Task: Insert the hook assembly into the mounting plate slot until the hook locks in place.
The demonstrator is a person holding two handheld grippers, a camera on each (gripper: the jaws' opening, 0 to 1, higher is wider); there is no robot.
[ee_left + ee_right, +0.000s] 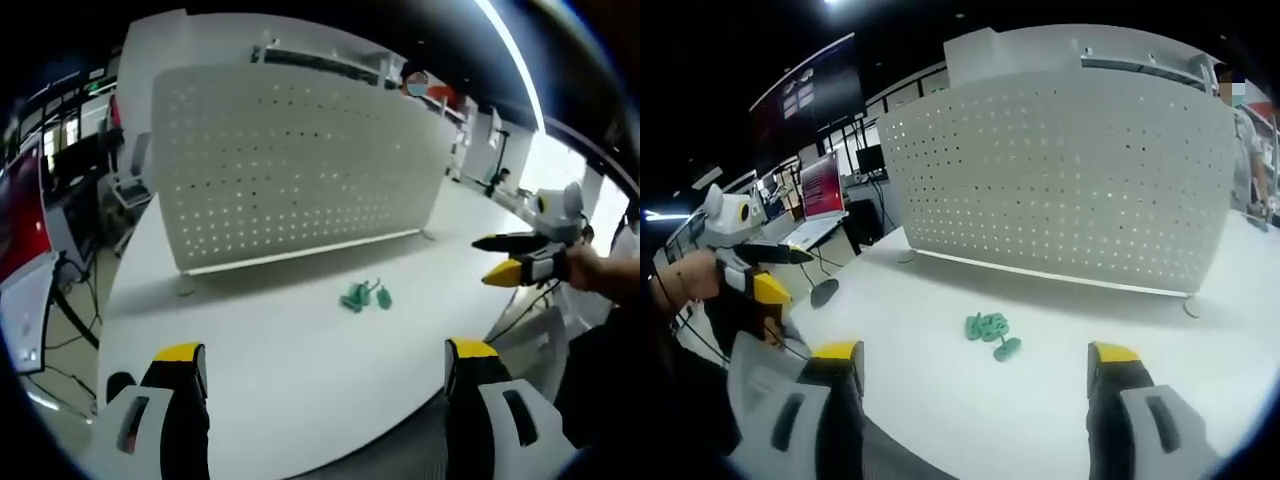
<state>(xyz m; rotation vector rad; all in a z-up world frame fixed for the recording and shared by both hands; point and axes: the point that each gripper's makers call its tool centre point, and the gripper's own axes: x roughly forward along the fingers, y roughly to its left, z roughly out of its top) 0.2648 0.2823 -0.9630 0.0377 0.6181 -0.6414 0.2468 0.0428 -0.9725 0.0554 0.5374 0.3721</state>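
Rising from the bottom of the left gripper view, the left tongs (325, 368) stand wide apart with nothing between them, each grey plastic jaw capped in yellow. The right tongs (975, 365) in the right gripper view have the same build, also spread wide and holding nothing.

Both hover at the near edge of the desk (270, 370), a smooth, matte white slab with a rounded rim. Past the jaws, the hooks (364, 296) lie loose on the desk: a small cluster of green plastic pieces, knobbly and curled, one with a short stem ending in a round foot. They sit in front of the plate (290, 165), well apart from it and touching neither tongs.

The plate is a broad white pegboard standing upright on small feet, its face dotted with regular rows of small holes and a pale strip along its base.

Behind the plate, a dim office holds monitors (822, 185), cables and a bright ceiling light strip (510, 55).
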